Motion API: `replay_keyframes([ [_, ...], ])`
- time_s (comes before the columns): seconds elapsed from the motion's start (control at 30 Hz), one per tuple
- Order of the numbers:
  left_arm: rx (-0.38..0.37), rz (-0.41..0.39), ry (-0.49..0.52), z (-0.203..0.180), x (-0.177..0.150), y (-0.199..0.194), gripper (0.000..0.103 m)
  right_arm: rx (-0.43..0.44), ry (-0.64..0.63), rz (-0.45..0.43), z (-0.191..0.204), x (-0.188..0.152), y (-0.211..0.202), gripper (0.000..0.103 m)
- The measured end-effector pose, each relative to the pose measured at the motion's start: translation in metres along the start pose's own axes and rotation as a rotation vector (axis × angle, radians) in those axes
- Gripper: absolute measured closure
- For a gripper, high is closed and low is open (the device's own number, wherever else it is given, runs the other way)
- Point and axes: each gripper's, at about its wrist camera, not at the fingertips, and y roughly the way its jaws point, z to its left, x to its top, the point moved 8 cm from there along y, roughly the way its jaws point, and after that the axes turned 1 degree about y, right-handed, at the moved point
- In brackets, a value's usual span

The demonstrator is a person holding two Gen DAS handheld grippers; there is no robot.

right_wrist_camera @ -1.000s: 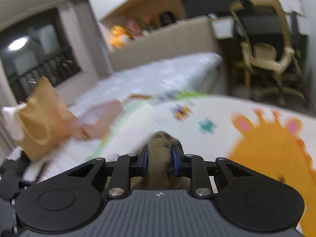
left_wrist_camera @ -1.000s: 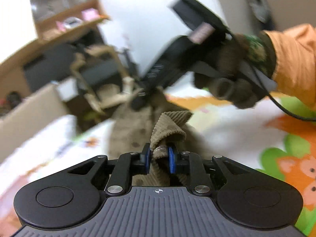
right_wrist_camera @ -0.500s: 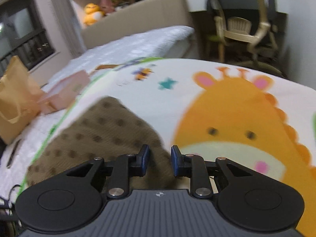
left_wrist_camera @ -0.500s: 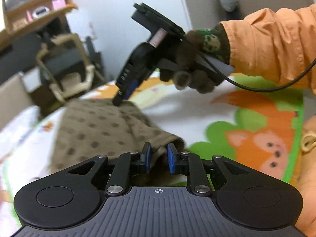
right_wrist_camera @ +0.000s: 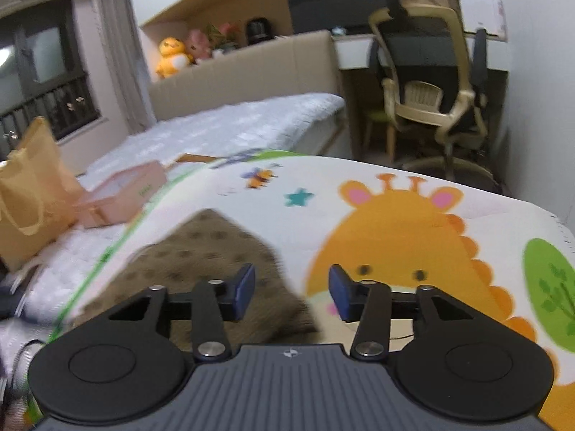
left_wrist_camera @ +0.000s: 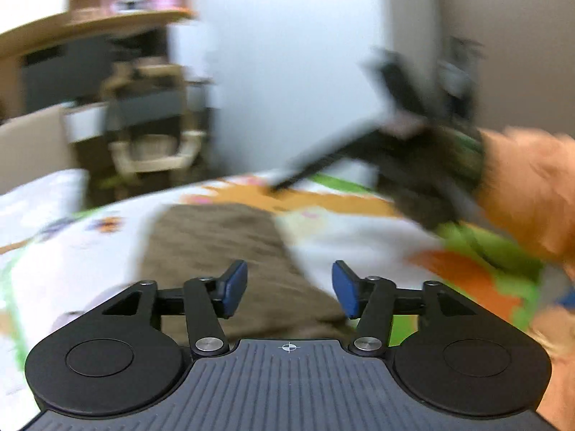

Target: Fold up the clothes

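Garment (left_wrist_camera: 219, 244) lies folded on the mat (right_wrist_camera: 359, 179); both grippers (left_wrist_camera: 289, 283) (right_wrist_camera: 291, 287) have just been opening, fingers apart, empty.

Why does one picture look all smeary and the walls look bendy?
Left wrist view: motion blur smears the other claw's handle, the orange sleeve and the brown cloth; only its own claw is sharp. Right wrist view: clearer, the giraffe mat crisp, the cloth edge soft. Both: the fisheye lens curves straight lines.
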Motion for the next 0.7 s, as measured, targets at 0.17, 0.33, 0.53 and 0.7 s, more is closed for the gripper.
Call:
replay_keyframes([
  [0.17, 0.223, 0.042, -0.261, 0.080, -0.019, 0.012, 0.033, 0.130, -0.136, 0.041, 0.068, -0.033, 0.000, 0.048],
  [0.33, 0.257, 0.170, -0.277, 0.088, -0.050, 0.041, 0.035, 0.083, -0.275, 0.184, 0.087, -0.084, 0.028, 0.041],
  [0.53, 0.291, 0.178, -0.171, 0.076, -0.051, 0.043, 0.035, 0.106, -0.209, 0.105, 0.073, -0.029, 0.005, 0.021],
  [0.7, 0.280, 0.172, -0.182, 0.075, -0.054, 0.047, 0.035, 0.033, -0.179, 0.000, 0.066, 0.029, 0.025, 0.019],
])
